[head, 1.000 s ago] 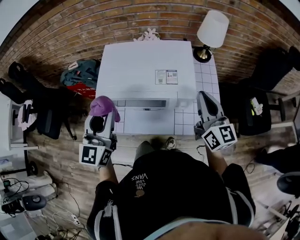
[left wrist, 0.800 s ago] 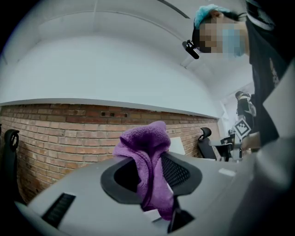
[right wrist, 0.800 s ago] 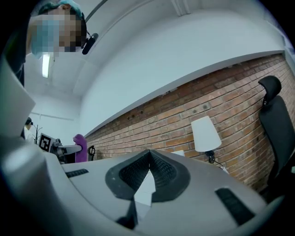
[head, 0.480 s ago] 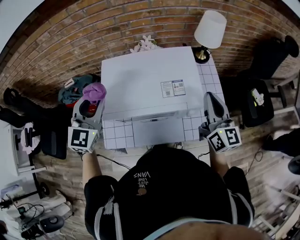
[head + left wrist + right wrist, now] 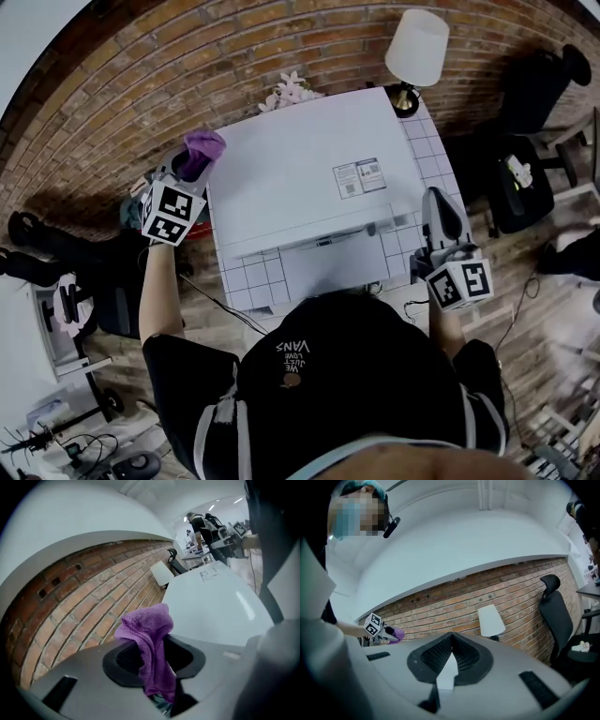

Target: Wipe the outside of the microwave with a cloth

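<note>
The white microwave (image 5: 305,183) stands on a tiled table, seen from above in the head view. My left gripper (image 5: 192,161) is at its far left edge, shut on a purple cloth (image 5: 202,148). In the left gripper view the cloth (image 5: 147,632) bunches out between the jaws, with the microwave's white top (image 5: 211,604) just to its right. My right gripper (image 5: 443,217) hangs beside the microwave's right front corner, jaws shut with nothing held. The right gripper view shows the left gripper (image 5: 386,633) with the cloth (image 5: 397,633) far off across the top.
A table lamp (image 5: 415,49) stands at the back right corner, white flowers (image 5: 291,92) behind the microwave. A brick wall (image 5: 187,66) runs behind. Black office chairs (image 5: 534,103) stand right, bags and gear (image 5: 56,281) lie on the floor left.
My left gripper has carried the cloth from the microwave's front left corner up along its left side toward the back. The right gripper stayed by the right front corner.
</note>
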The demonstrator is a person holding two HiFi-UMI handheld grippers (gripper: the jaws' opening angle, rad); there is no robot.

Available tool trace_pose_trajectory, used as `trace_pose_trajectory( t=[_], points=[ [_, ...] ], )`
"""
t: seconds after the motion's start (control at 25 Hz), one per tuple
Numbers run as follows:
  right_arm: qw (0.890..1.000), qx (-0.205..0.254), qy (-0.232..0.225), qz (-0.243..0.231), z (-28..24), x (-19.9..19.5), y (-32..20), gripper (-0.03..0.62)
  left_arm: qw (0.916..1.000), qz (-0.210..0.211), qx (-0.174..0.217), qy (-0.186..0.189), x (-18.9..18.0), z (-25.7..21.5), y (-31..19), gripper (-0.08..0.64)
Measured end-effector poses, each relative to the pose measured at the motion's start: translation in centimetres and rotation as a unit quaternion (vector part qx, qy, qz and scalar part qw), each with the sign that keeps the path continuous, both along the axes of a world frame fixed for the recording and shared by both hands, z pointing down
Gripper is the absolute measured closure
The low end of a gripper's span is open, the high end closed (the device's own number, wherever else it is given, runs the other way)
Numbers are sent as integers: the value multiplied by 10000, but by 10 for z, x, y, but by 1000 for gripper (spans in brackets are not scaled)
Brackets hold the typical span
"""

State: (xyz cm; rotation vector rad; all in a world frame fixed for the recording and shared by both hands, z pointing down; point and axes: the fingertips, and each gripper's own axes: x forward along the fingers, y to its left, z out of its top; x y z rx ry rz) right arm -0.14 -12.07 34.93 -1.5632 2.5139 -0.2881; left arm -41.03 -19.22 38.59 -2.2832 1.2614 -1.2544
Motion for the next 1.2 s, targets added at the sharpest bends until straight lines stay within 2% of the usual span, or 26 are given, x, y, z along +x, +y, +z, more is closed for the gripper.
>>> trace_pose_trajectory(
  t=[0.2,0.48,0.6,0.72,1.0,1.2],
  points=[
    [9996,-6,12,277,1,16,6,595,9961,268,-564,-629,3,24,-31,426],
    [9988,-75,-11,494,6,42,9,595,9871,408,-1018,-1167,22,44,-55,426],
    [9985,-88,-11,538,10,56,9,595,9838,514,-1149,-1278,43,44,-66,426],
    [9982,-136,-18,582,11,69,9,595,9798,725,-1208,-1418,78,45,-80,426],
    [9968,-202,-47,769,13,112,13,595,9698,1391,-1171,-1625,187,43,-109,426],
    [9951,-223,-69,964,16,149,17,595,9587,1752,-1094,-1958,256,45,-128,426]
  ],
)
